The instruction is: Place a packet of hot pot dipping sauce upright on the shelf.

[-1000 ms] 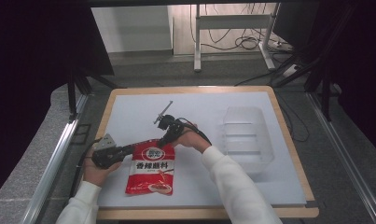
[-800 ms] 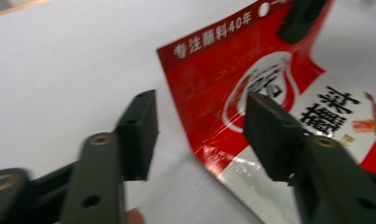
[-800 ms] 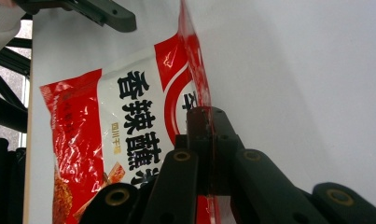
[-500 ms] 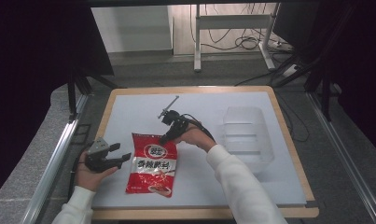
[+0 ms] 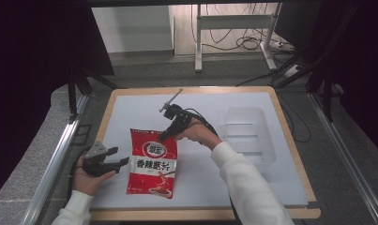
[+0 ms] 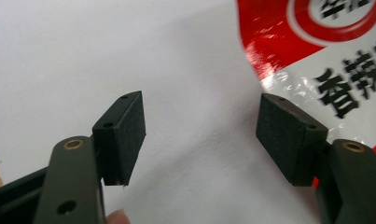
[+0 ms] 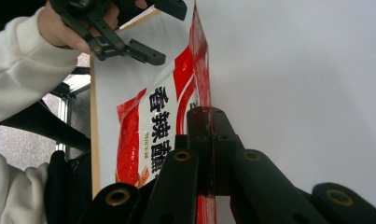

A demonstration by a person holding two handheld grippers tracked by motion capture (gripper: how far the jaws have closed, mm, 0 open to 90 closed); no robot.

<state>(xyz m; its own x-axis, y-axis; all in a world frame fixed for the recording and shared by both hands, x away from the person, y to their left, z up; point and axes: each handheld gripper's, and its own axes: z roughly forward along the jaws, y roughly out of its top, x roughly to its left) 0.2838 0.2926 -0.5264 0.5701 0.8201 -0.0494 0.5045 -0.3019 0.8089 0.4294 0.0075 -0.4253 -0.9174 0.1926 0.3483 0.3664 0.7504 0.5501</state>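
A red and white snack bag [image 5: 152, 161] lies on the white table top [image 5: 130, 112], its upper edge raised. My right gripper [image 5: 162, 138] is shut on that upper edge; in the right gripper view the jaws [image 7: 205, 116] pinch the bag's [image 7: 162, 116] thin red seam. My left gripper [image 5: 122, 155] sits just left of the bag, held in a hand. Its jaws have just been opening and now stand open [image 6: 202, 135] with only bare table between them. The bag [image 6: 325, 56] lies beyond its right pad. The left gripper [image 7: 169, 32] also appears far off in the right gripper view.
A clear plastic container [image 5: 247, 131] stands on the right half of the table. A wooden rim [image 5: 191, 89] borders the table. Metal rails [image 5: 50, 173] run along the left side, and desk legs and cables [image 5: 243, 42] lie on the floor behind.
The left gripper let go of the bag's left edge, opened and drew back to the left. The right gripper rose a little with the bag's top edge.
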